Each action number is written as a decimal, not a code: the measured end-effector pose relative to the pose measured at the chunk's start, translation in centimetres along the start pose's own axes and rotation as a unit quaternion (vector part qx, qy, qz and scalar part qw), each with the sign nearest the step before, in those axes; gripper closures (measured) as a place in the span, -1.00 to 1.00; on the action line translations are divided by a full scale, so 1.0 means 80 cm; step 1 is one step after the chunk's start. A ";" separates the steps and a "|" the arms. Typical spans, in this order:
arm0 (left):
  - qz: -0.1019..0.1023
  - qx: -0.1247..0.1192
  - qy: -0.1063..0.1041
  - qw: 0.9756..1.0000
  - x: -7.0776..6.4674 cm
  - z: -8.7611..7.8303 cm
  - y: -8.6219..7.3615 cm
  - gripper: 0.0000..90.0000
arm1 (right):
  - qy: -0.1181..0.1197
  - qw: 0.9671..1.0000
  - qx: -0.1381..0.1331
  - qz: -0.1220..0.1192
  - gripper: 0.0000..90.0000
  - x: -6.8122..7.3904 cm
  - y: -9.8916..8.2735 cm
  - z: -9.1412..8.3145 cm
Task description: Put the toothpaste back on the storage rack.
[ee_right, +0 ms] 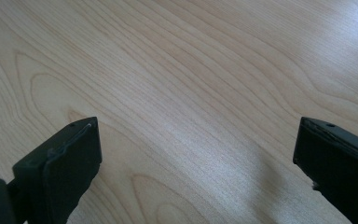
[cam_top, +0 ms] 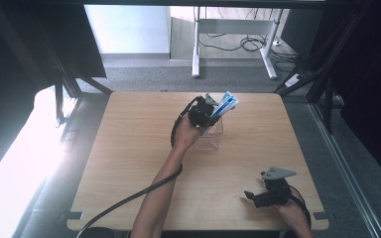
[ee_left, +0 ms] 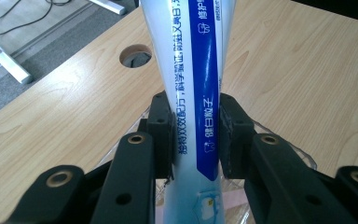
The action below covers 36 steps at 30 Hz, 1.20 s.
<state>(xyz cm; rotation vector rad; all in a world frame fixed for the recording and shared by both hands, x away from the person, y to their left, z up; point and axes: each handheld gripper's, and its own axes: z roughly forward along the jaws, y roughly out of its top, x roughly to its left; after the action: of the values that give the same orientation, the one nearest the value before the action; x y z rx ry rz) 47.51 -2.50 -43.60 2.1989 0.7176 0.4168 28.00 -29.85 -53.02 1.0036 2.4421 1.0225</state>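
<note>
- The left gripper (ee_left: 196, 135) is clamped on a tube (ee_left: 196, 93), one pad pressing each flat side around mid-length.
- The tube rises up and away from the jaws; its lower end dips into a clear holder (cam_top: 212, 140) just below them.
- It looks light and soft-walled, so a hard squeeze could dent it or force paste toward the cap.
- The glossy skin may slide; gripping across the broad printed faces, as here, seems safest.
- The right gripper (ee_right: 196, 158) hovers with jaws wide apart over bare table (ee_right: 205, 70), holding nothing.
</note>
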 end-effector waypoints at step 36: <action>0.006 0.010 -0.005 1.000 -0.013 -0.009 -0.030 0.54 | 0.004 1.000 0.008 -0.004 -0.97 0.003 0.000 0.003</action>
<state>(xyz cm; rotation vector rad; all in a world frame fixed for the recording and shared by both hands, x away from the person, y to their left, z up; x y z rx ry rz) 45.44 -1.42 -45.02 2.2242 0.7060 0.4057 27.97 -29.57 -53.21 0.9961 2.4622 1.0080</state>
